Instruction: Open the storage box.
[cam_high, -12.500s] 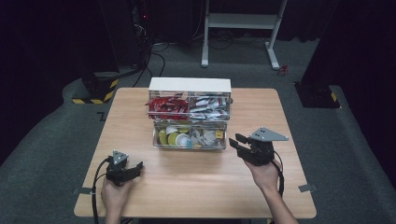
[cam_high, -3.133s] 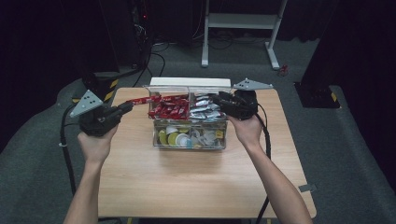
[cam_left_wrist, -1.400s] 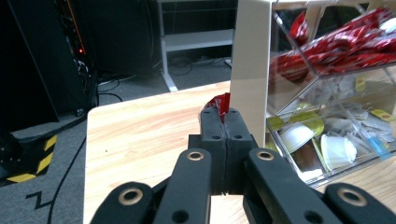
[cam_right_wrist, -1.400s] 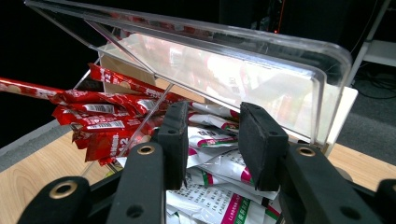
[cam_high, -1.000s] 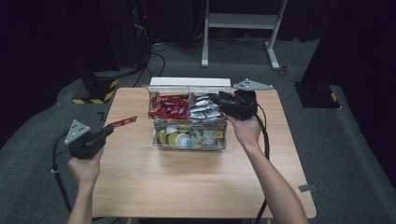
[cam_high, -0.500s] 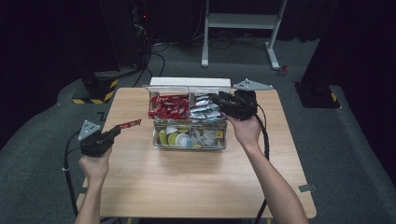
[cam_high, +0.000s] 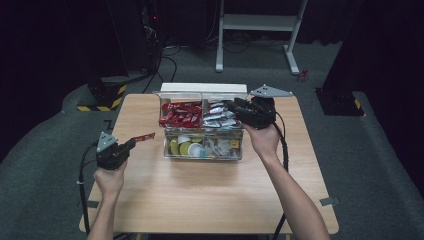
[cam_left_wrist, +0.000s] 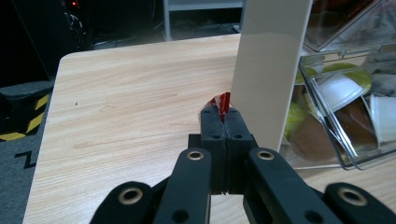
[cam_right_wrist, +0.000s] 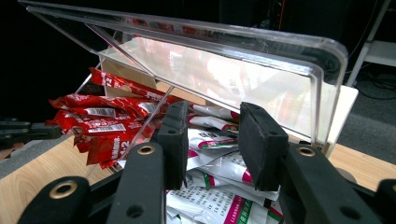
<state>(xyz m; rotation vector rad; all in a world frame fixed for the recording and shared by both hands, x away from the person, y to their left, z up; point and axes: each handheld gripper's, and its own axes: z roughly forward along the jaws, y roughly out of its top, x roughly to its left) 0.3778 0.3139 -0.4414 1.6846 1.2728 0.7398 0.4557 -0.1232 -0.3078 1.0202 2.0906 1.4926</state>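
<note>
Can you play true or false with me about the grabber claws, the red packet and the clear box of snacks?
1. The left gripper pinches a red packet. True.
2. That red packet lies inside the clear box. False: it is held out over the wooden table, left of the box.
3. The right gripper is at the box's upper part, by the silver packets. True.
4. The right gripper squeezes a silver packet. False: its jaws stand apart with nothing pressed between them.
5. The red packets in the box sit left of the silver ones in the high view. True.
6. The lower part of the box holds only red packets. False: it holds round cups with yellow, white and brown lids.
</note>
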